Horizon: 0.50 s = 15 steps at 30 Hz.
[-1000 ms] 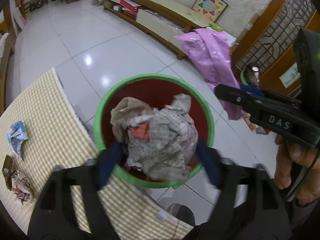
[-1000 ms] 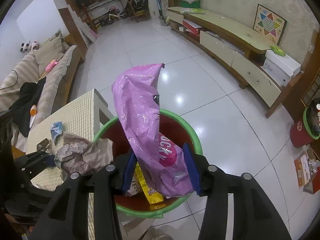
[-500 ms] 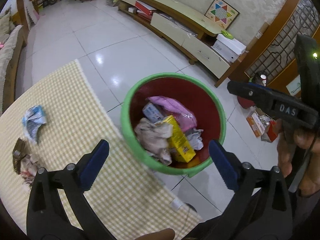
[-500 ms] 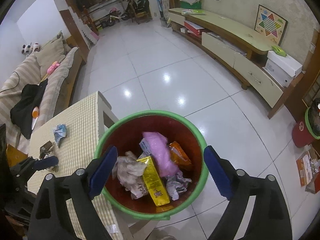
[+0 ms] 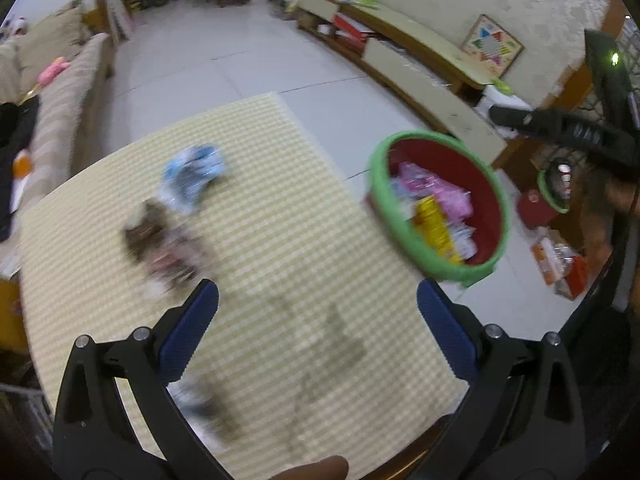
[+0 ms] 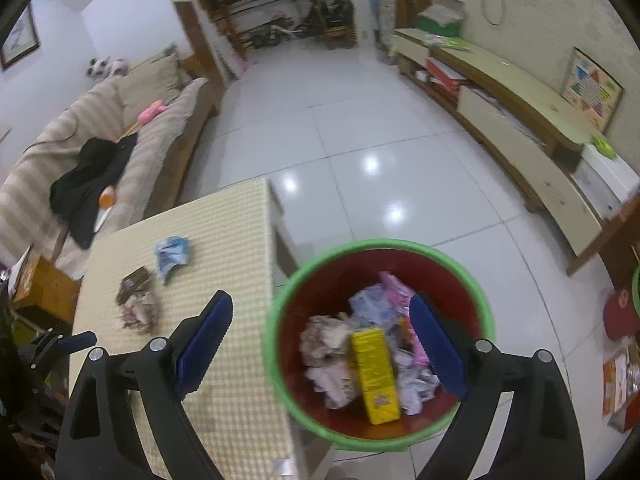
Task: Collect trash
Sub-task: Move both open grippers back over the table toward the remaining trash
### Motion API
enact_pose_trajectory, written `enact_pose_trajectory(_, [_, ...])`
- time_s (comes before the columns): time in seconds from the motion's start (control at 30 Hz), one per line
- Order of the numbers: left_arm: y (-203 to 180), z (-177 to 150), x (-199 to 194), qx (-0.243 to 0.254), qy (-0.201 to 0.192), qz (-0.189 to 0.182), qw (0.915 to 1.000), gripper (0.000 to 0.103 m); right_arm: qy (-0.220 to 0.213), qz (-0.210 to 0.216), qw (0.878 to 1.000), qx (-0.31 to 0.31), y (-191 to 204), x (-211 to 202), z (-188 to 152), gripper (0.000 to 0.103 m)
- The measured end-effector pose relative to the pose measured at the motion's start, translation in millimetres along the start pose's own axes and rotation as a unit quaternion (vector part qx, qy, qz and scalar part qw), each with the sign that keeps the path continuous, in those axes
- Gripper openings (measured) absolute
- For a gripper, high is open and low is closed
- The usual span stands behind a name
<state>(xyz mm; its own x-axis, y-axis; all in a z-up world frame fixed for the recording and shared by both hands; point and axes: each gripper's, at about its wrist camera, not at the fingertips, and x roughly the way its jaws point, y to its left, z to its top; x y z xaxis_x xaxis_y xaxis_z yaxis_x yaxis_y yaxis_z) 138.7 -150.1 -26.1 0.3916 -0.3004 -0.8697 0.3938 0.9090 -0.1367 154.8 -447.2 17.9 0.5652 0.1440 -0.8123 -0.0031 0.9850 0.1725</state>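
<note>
A red bin with a green rim stands on the floor beside the checked table. It holds crumpled paper, a yellow box and a pink bag. On the table lie a blue-white wrapper and a brown crumpled wrapper pile. My left gripper is open and empty over the table. My right gripper is open and empty above the bin's left rim.
A sofa with a black garment stands left of the table. A long low cabinet runs along the right wall. A second small bin and boxes sit on the floor at right. White tiled floor lies beyond.
Both grippers let their trash fall into the bin and opened. The left gripper has swung left from the bin to over the table. The right gripper has drawn back slightly.
</note>
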Motion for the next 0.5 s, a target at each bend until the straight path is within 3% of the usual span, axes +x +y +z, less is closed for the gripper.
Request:
enact_pose_trajectory(0.23, [65.7,-49.9,-14.1,-0.068,0.018,0.034,0.9969,0.097,0.014,0.020,0.997,-0.071,62.1,15.4,-1.7,0.087])
enact_pose_trajectory(0.5, [102.7,-98.8,1.5,-0.116,0.052,0.054,0.9904,0.097,0.030,0.035,0.991,-0.124,114.9,34.2,-5.0,0.088])
